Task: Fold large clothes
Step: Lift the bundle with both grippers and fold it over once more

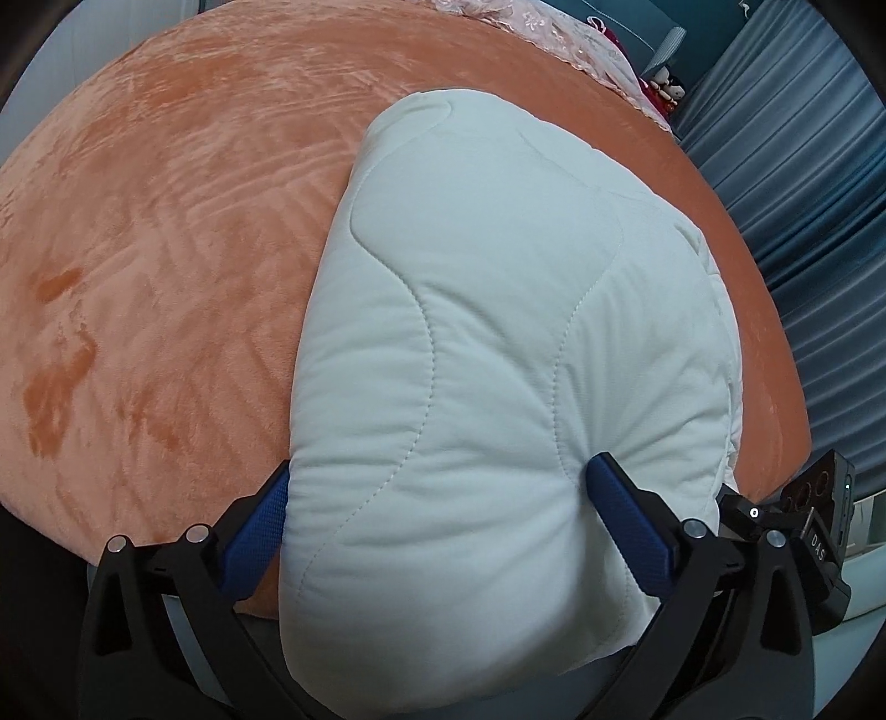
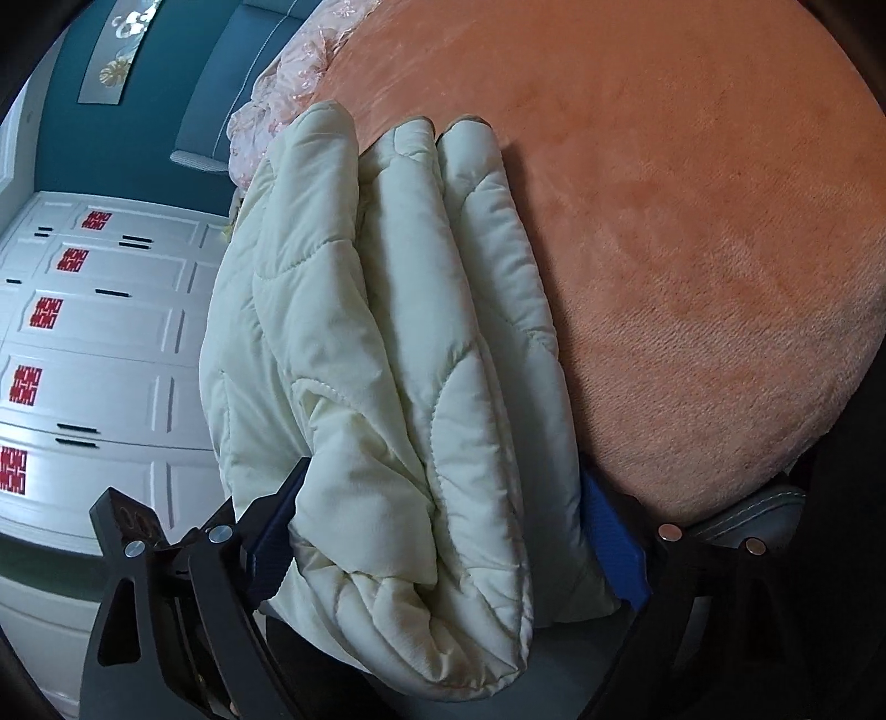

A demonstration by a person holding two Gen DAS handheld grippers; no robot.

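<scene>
A pale, cream-white quilted garment [image 1: 498,310] lies folded into a thick bundle on the orange plush bed cover [image 1: 166,249]. My left gripper [image 1: 437,487] is shut on the near end of the bundle, its blue pads [image 1: 626,515] pressing into the padding on both sides. In the right wrist view the same garment [image 2: 398,332] shows its stacked folded layers on edge. My right gripper [image 2: 443,515] is shut on that end too, with the fabric bulging between its blue pads [image 2: 614,548]. The other gripper's body [image 1: 814,515] shows at the lower right of the left wrist view.
The orange bed cover [image 2: 692,221] spreads wide beside the bundle. Pink lace bedding [image 1: 554,33] lies at the head of the bed. Blue curtains [image 1: 803,221] hang on one side. A white wardrobe with red stickers [image 2: 99,343] and a teal wall [image 2: 166,83] stand on the other.
</scene>
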